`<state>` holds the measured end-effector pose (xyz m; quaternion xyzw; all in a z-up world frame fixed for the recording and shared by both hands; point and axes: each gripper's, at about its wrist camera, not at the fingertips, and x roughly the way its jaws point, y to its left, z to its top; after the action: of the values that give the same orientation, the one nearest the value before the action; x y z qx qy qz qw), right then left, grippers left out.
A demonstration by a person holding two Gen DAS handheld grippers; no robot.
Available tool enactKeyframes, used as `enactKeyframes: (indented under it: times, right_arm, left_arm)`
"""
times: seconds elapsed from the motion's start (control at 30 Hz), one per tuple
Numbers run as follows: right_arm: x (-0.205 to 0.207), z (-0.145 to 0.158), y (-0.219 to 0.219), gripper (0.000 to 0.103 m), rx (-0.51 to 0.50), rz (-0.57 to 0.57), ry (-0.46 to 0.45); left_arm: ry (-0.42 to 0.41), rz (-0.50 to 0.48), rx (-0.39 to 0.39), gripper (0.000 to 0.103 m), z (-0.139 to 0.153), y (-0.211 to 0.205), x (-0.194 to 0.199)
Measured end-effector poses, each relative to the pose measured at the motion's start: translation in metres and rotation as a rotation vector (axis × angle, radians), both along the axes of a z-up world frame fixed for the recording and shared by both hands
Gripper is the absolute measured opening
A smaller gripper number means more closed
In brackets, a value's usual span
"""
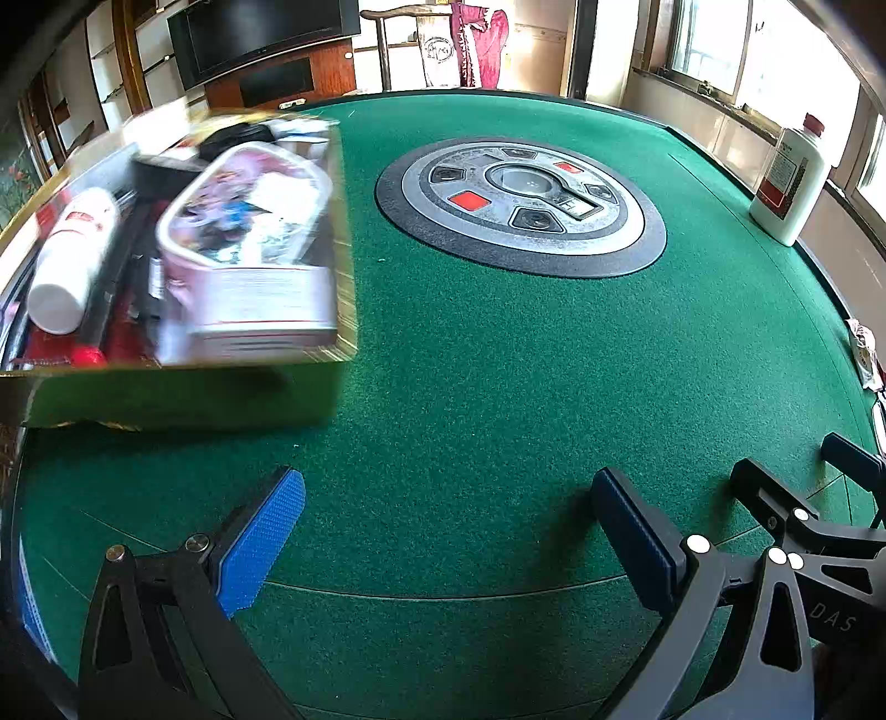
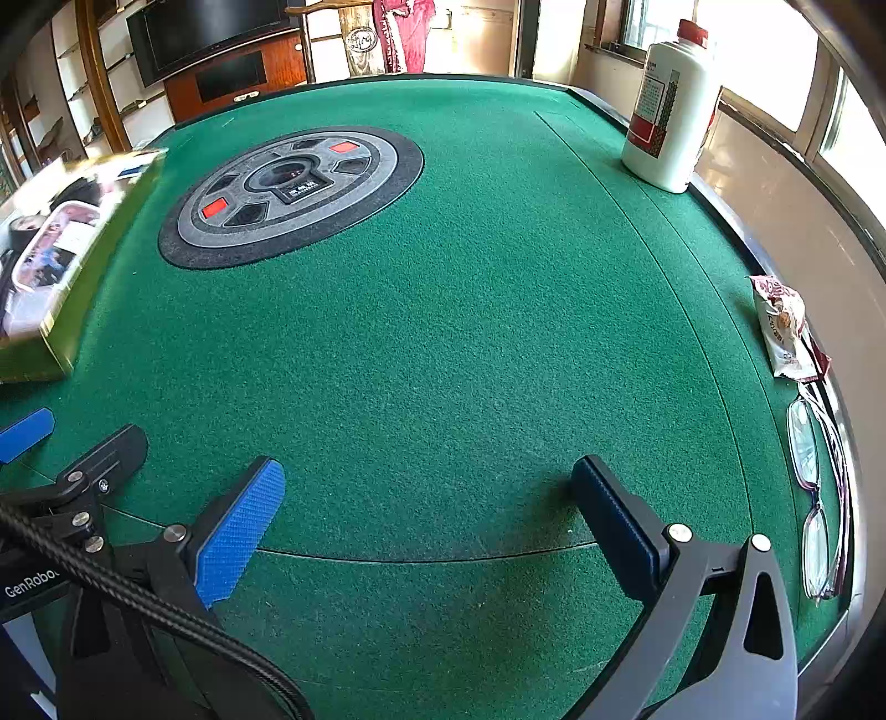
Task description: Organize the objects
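Observation:
A gold-edged box (image 1: pixel 183 387) (image 2: pixel 61 315) stands at the left of the green table, filled with a white bottle (image 1: pixel 69 255), a clear pouch with a printed design (image 1: pixel 249 221) and dark items. A large white bottle with a red cap (image 2: pixel 673 105) (image 1: pixel 792 177) stands at the far right edge. A snack packet (image 2: pixel 786 332) and a pair of glasses (image 2: pixel 814 498) lie along the right edge. My left gripper (image 1: pixel 448 531) hovers open over bare felt near the front. My right gripper (image 2: pixel 426 526) is open too, nothing between its fingers.
A round grey and black control panel (image 1: pixel 520 205) (image 2: pixel 293 188) with red buttons sits in the table's middle. Green felt (image 2: pixel 443 343) stretches between the box and the right edge. Behind the table are a TV cabinet (image 1: pixel 266 50) and windows on the right.

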<state>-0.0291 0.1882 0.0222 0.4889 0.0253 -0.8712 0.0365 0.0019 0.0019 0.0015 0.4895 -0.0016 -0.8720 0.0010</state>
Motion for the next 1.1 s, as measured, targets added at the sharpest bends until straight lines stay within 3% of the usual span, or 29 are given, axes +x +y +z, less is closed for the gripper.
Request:
enactKeyframes:
  times: [1.1]
  right_arm:
    - [0.0008, -0.0007, 0.0010, 0.103, 0.000, 0.001, 0.001]
  left_arm:
    - [0.000, 0.000, -0.001, 0.102, 0.0012, 0.0010, 0.0009]
